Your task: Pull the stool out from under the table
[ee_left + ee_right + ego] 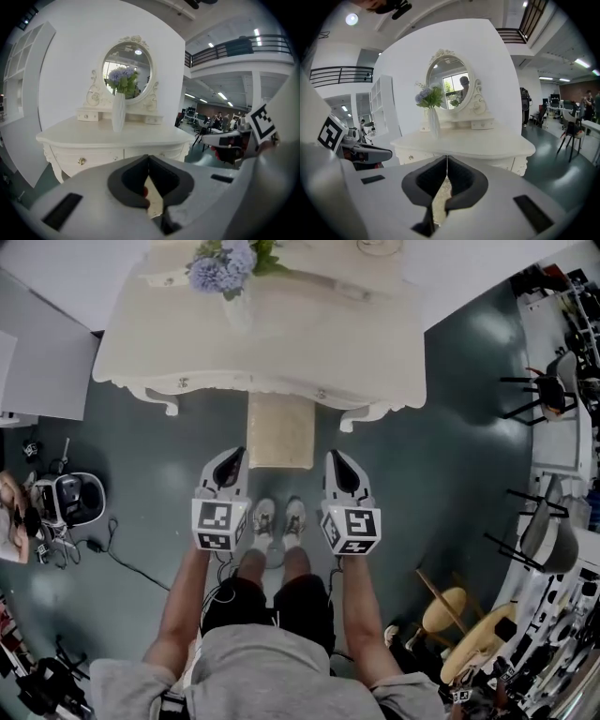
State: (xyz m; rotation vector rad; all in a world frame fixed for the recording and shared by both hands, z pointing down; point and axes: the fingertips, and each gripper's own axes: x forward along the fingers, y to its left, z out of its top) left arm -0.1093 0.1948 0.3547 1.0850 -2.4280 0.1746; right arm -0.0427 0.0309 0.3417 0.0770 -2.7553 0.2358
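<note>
Stool (280, 430): cream, padded top; far end tucked under the near edge of the counter, near part out on the floor, between the two front legs.
Left claw (236, 461): closed tight on nothing, held just left of the stool's near corner, tips aimed at the counter; a strip of cream stool seen below the closed tips (149, 159) in the left gripper view.
Right claw (336, 463): likewise pressed together and empty (447, 159), just right of the stool's near corner, level with the left one.
Counter (309, 352): white dressing table with carved legs and small drawer knobs, far side of both claws.
Vase (234, 306): white, upright, with lilac flowers, toward the counter's far left.
Mirror (127, 70): oval, ornate white frame, behind the vase.
Shoes (279, 518): pale pair, side by side near the stool, between the two claws.
Floor (441, 474): dark grey-green, glossy.
</note>
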